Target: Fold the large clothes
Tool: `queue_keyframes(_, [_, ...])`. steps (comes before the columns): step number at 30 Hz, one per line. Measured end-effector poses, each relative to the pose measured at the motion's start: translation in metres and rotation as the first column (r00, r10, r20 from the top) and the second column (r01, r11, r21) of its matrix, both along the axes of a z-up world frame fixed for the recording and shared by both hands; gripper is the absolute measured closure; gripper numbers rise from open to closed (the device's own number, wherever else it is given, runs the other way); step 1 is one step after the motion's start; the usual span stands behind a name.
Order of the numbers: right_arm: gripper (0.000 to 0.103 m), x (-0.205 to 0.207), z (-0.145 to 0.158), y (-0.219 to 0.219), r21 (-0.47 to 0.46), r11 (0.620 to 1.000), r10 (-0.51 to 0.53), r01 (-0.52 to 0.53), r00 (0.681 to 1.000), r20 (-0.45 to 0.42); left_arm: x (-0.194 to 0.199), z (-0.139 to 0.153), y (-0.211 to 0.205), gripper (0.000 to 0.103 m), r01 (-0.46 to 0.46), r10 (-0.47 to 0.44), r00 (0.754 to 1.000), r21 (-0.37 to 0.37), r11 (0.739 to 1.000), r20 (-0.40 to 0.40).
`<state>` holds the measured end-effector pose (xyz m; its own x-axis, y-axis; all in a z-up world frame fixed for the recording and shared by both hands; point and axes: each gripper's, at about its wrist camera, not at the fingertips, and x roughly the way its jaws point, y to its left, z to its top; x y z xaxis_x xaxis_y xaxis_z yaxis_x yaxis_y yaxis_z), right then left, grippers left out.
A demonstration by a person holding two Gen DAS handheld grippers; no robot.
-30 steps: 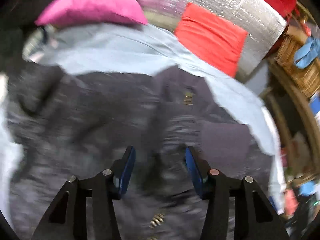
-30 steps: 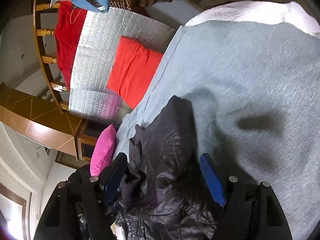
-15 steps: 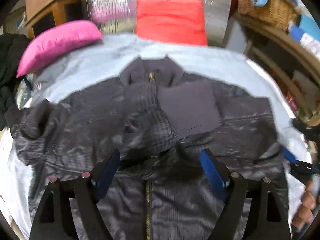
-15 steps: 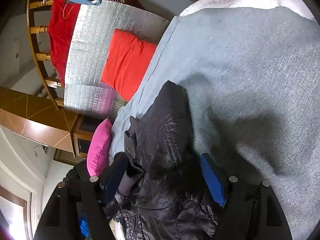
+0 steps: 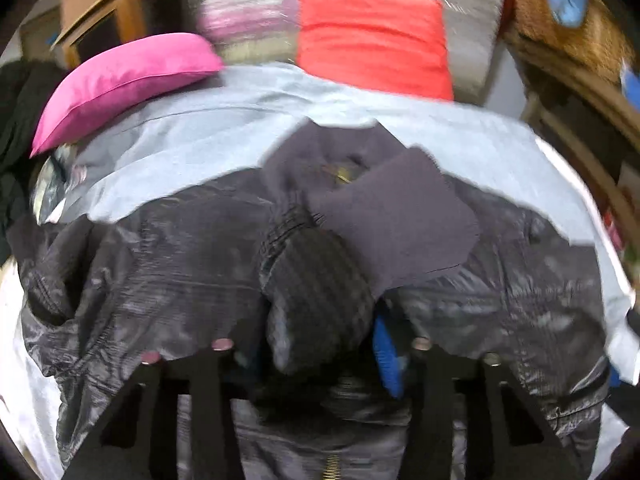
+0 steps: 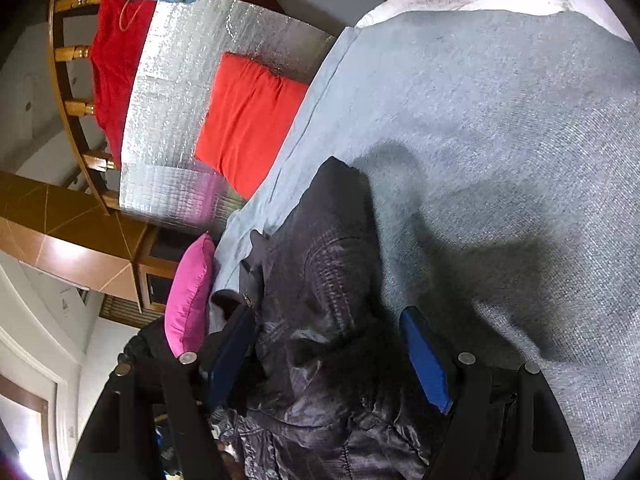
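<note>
A dark shiny padded jacket (image 5: 160, 280) lies spread front-up on a grey-blue sheet (image 5: 180, 140). One sleeve (image 5: 320, 312), ending in a matte knit cuff (image 5: 400, 220), is folded over the chest. My left gripper (image 5: 316, 344) is closing on that sleeve, and the fabric bulges up between its pads. In the right wrist view the jacket's side (image 6: 328, 240) runs as a raised ridge into my right gripper (image 6: 328, 344). Its jaws stand wide, with bunched, wrinkled fabric filling the whole gap.
A pink pillow (image 5: 120, 76) and a red cushion (image 5: 372, 40) sit at the head of the bed against a silver foil mat (image 6: 172, 80). Dark clothing (image 5: 16, 120) is heaped at the left. A wicker basket (image 5: 560, 20) stands at the back right. Bare sheet (image 6: 500, 120) stretches beside the jacket.
The left gripper stood wide over the jacket's chest half a second ago; now its jaws have narrowed around the sleeve, which stands up between them. The right view is nearly unchanged.
</note>
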<state>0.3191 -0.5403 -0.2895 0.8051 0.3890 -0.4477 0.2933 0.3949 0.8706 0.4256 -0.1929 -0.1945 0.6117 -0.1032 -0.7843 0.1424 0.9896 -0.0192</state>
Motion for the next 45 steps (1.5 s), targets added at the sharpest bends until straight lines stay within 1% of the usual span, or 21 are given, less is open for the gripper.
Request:
queue_keyframes(4, [0.026,0.001,0.000,0.002,-0.002,1.000,0.005,-0.005,1.000,-0.001,-0.006,0.017,0.055,0.062,-0.072,0.070,0.997,-0.164,0.984,-0.017])
queue_keyframes(7, [0.026,0.001,-0.001,0.004,-0.011,1.000,0.013,-0.013,1.000,-0.003,-0.022,0.021,0.095,0.058,-0.113,0.107,0.993,-0.193,0.975,-0.038])
queue_keyframes(9, [0.026,0.001,-0.002,0.005,-0.014,1.000,0.016,-0.016,1.000,-0.010,-0.038,0.015,0.126,0.046,-0.148,0.137,0.988,-0.199,0.969,-0.068])
queue_keyframes(11, [0.025,0.001,-0.004,0.006,-0.019,1.000,0.019,-0.019,1.000,-0.022,-0.046,0.008,0.145,0.030,-0.186,0.171,0.981,-0.192,0.964,-0.096])
queue_keyframes(12, [0.025,0.001,-0.005,0.007,-0.027,0.999,0.020,-0.021,0.999,-0.031,-0.052,0.003,0.158,0.028,-0.210,0.189,0.975,-0.202,0.957,-0.117])
queue_keyframes(15, [0.025,0.004,-0.006,0.013,-0.048,0.998,0.043,-0.045,0.998,-0.036,-0.065,-0.015,0.192,0.027,-0.264,0.214,0.959,-0.308,0.914,-0.186])
queue_keyframes(17, [0.025,0.007,-0.004,0.017,-0.063,0.996,0.063,-0.065,0.997,-0.035,-0.070,-0.020,0.205,0.027,-0.277,0.225,0.958,-0.353,0.894,-0.180])
queue_keyframes(21, [0.023,0.013,0.002,0.029,-0.166,0.983,0.076,-0.083,0.996,-0.051,-0.068,-0.019,0.209,0.027,-0.234,0.203,0.972,-0.371,0.899,-0.120])
queue_keyframes(24, [0.023,0.019,-0.004,0.037,-0.216,0.970,0.099,-0.113,0.992,-0.076,-0.059,-0.023,0.206,0.027,-0.210,0.187,0.977,-0.377,0.902,-0.099])
queue_keyframes(26, [0.030,0.024,-0.005,0.048,-0.286,0.948,0.115,-0.139,0.988,-0.099,-0.052,-0.027,0.206,0.028,-0.199,0.181,0.980,-0.388,0.900,-0.083])
queue_keyframes(27, [0.057,0.025,-0.001,0.052,-0.337,0.931,0.114,-0.141,0.988,-0.099,-0.050,-0.030,0.205,0.028,-0.191,0.179,0.982,-0.389,0.901,-0.068])
queue_keyframes(28, [0.068,0.025,0.003,0.057,-0.370,0.916,0.129,-0.157,0.987,-0.098,-0.050,-0.032,0.205,0.028,-0.187,0.178,0.982,-0.385,0.904,-0.057])
queue_keyframes(31, [0.071,0.016,0.027,0.069,-0.503,0.858,0.084,-0.102,0.995,-0.059,-0.047,-0.034,0.198,0.029,-0.154,0.159,0.987,-0.357,0.921,-0.014])
queue_keyframes(33, [0.071,0.010,0.038,0.072,-0.554,0.830,0.049,-0.056,0.998,-0.028,-0.043,-0.034,0.187,0.029,-0.135,0.140,0.990,-0.313,0.940,-0.006])
queue_keyframes(34, [0.071,0.008,0.039,0.069,-0.555,0.831,0.027,-0.036,0.999,-0.024,-0.041,-0.033,0.179,0.029,-0.116,0.122,0.992,-0.271,0.956,0.007])
queue_keyframes(36, [0.071,0.013,0.029,0.061,-0.540,0.840,0.003,-0.041,0.997,-0.071,-0.040,-0.035,0.167,0.029,-0.104,0.109,0.994,-0.182,0.978,0.020])
queue_keyframes(38, [0.068,0.022,0.009,0.055,-0.484,0.870,0.025,-0.098,0.988,-0.155,-0.038,-0.037,0.165,0.029,-0.110,0.113,0.994,-0.152,0.982,0.006])
queue_keyframes(39, [0.065,0.022,0.003,0.051,-0.450,0.887,0.026,-0.101,0.985,-0.170,-0.038,-0.038,0.167,0.029,-0.114,0.115,0.993,-0.155,0.981,-0.003])
queue_keyframes(40, [0.049,0.020,0.002,0.048,-0.427,0.900,0.018,-0.090,0.986,-0.169,-0.038,-0.036,0.170,0.029,-0.117,0.117,0.993,-0.162,0.980,-0.008])
queue_keyframes(42, [0.026,0.015,0.008,0.042,-0.388,0.918,0.018,-0.081,0.987,-0.161,-0.044,-0.028,0.177,0.029,-0.129,0.131,0.991,-0.168,0.977,0.004])
queue_keyframes(45, [0.025,-0.006,0.023,0.029,-0.330,0.944,-0.019,-0.006,0.997,-0.071,-0.057,-0.009,0.192,0.027,-0.122,0.136,0.988,-0.181,0.976,0.068])
